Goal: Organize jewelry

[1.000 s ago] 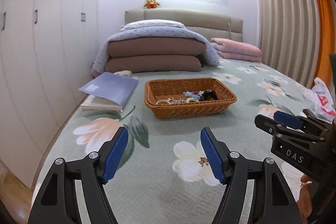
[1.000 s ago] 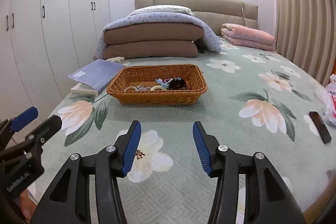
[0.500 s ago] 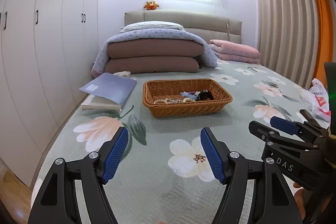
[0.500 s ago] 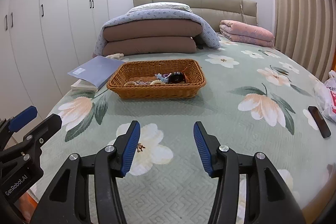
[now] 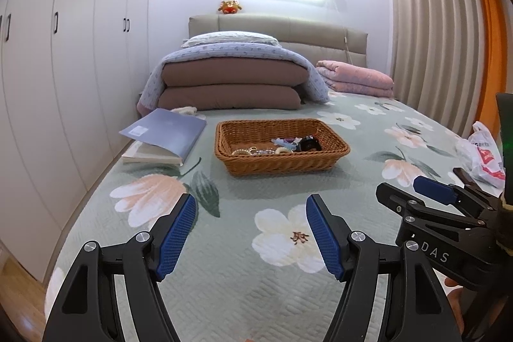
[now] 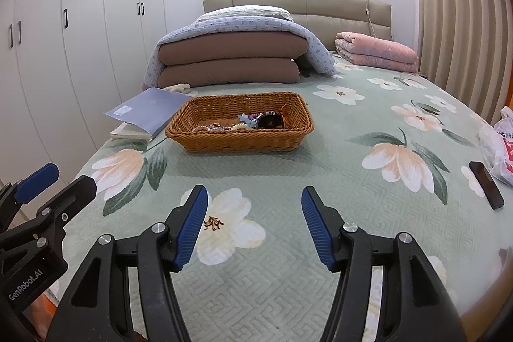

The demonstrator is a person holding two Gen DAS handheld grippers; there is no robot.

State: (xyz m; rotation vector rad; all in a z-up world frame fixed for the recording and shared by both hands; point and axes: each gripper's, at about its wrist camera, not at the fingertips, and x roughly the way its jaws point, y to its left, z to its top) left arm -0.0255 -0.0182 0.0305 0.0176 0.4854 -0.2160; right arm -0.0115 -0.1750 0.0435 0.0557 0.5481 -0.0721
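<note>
A brown wicker basket (image 5: 333,149) (image 6: 301,130) sits on the floral bedspread in the middle of the bed. Inside lie several jewelry pieces: gold chains and bracelets (image 5: 253,151) (image 6: 213,128), a light blue piece (image 5: 282,143) (image 6: 246,118) and a black round watch (image 5: 309,144) (image 6: 271,120). My left gripper (image 5: 250,233) is open and empty, well short of the basket. My right gripper (image 6: 255,223) is open and empty too, beside the left one. Each also shows at the edge of the other's view.
A blue folder on a book (image 5: 166,133) (image 6: 147,109) lies left of the basket. Folded brown and lilac quilts (image 5: 231,82) and a pink blanket (image 5: 356,79) are stacked by the headboard. A black phone (image 6: 485,184) and a plastic bag (image 6: 501,146) lie at the right edge.
Both grippers have drawn back and lowered a little from the basket, which looks slightly smaller and farther. Both stay open and empty.
</note>
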